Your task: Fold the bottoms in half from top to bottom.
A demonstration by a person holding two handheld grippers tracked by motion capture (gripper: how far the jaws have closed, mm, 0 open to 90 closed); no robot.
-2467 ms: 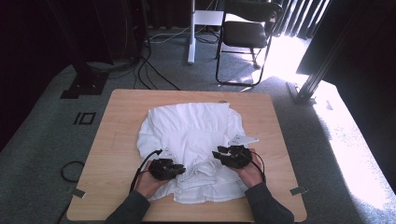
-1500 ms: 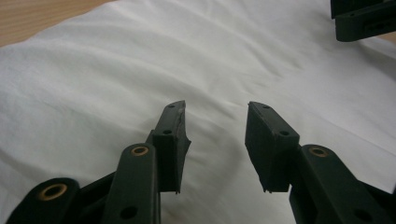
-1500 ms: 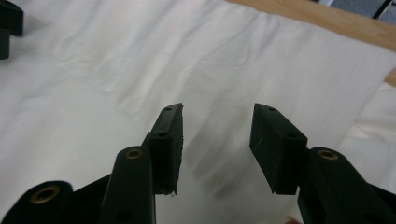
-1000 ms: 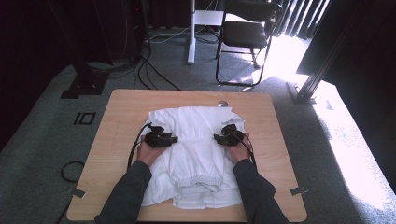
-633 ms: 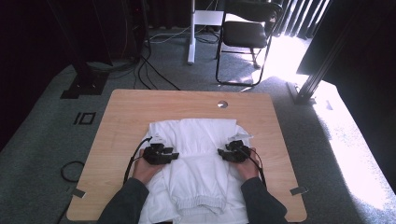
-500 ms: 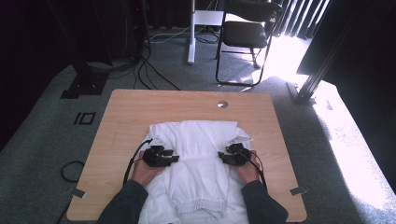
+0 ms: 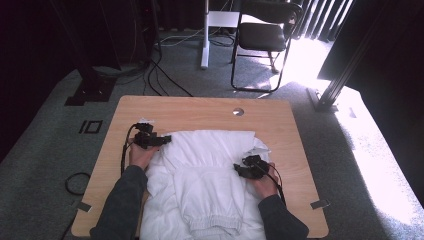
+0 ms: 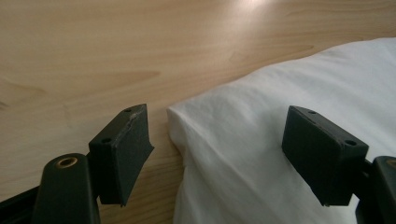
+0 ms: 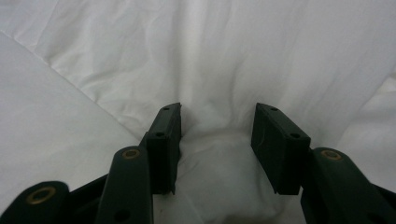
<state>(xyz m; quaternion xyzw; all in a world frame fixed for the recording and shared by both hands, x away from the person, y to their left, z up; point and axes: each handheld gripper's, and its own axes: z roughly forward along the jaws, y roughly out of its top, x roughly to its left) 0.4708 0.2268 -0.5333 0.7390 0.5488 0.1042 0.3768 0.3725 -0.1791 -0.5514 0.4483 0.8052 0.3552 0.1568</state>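
Cloth, a white garment, lies folded on the table, spread over its near half with an elastic hem toward the person. At the cloth's far-left corner, the left gripper has just been opening its jaws; in the left gripper view they stand wide with the corner lying loose between them, one jaw over bare wood and neither pressing on the fabric. The right gripper sits at the cloth's right side, and in the right gripper view its jaws clamp a bunched fold of cloth.
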